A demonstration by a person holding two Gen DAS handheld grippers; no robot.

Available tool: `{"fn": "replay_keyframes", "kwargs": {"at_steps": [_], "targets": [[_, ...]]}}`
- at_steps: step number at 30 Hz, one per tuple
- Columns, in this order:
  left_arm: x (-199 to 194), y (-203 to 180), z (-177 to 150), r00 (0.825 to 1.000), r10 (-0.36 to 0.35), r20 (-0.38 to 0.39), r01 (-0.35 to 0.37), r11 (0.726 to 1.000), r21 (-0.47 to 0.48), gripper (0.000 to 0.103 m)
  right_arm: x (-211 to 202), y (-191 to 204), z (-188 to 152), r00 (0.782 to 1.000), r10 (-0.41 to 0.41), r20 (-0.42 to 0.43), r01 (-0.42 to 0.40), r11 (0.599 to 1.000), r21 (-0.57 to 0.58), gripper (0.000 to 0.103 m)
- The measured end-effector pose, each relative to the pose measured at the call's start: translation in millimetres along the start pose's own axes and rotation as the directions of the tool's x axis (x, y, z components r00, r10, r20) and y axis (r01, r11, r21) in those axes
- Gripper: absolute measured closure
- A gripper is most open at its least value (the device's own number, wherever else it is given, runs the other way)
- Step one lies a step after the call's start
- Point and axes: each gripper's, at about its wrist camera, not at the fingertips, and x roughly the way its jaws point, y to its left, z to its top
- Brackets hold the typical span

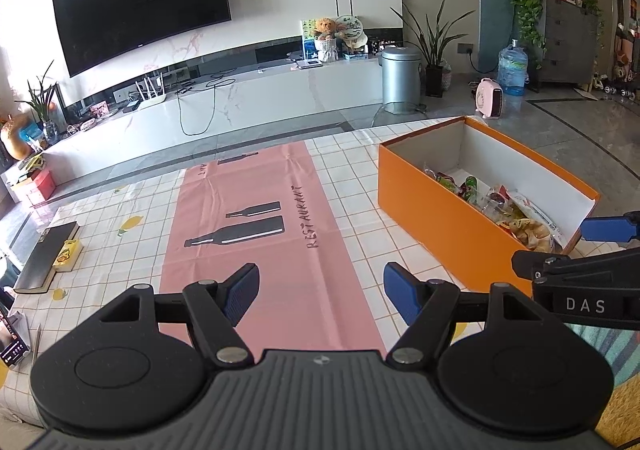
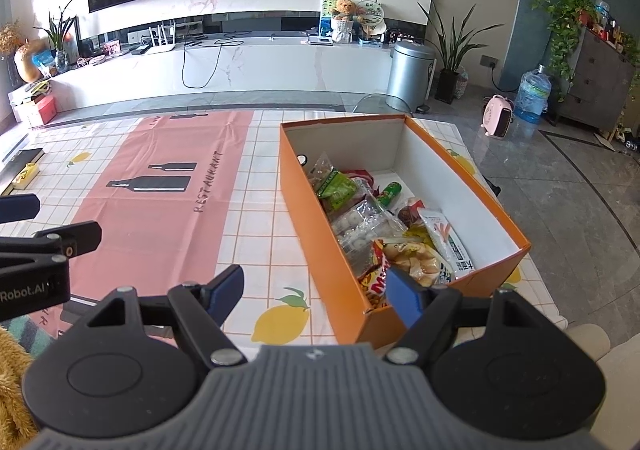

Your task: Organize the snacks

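"RESTAURANT" lettering (image 1: 306, 216) on pink tablecloth (image 1: 272, 250)

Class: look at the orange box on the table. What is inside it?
The orange box holds a heap of snack packets: a green packet, a clear bag of white balls and a bag of pale puffs. Whatever lies beneath the heap is covered.

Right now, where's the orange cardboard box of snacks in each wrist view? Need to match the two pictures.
Left wrist view: the orange cardboard box sits right of centre on the table, its far right corner behind the right gripper's blue finger.
Right wrist view: the box fills the centre-right, with the snack packets in plain sight.
Shared landmark: the pink tablecloth strip with black bottles, left of the box in both.
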Motion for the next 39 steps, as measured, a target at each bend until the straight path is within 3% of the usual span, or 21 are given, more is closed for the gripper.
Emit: {"fn": "replay_keyframes", "kwargs": {"at_steps": [20, 39], "targets": [[-3.4, 2.6, -0.9, 1.0, 0.021, 0.001, -0.021, 1.0, -0.008, 0.019, -1.5, 1.5, 0.0, 1.0, 0.018, -0.001, -0.018, 1.0, -0.012, 0.027], [-11.8, 11.5, 1.2, 1.0, -0.009, 0.024, 0.01, 0.999, -0.047, 0.019, -5.5, 7.6, 1.8, 1.0, 0.006, 0.009, -0.006, 1.0, -0.029, 0.023]]}}
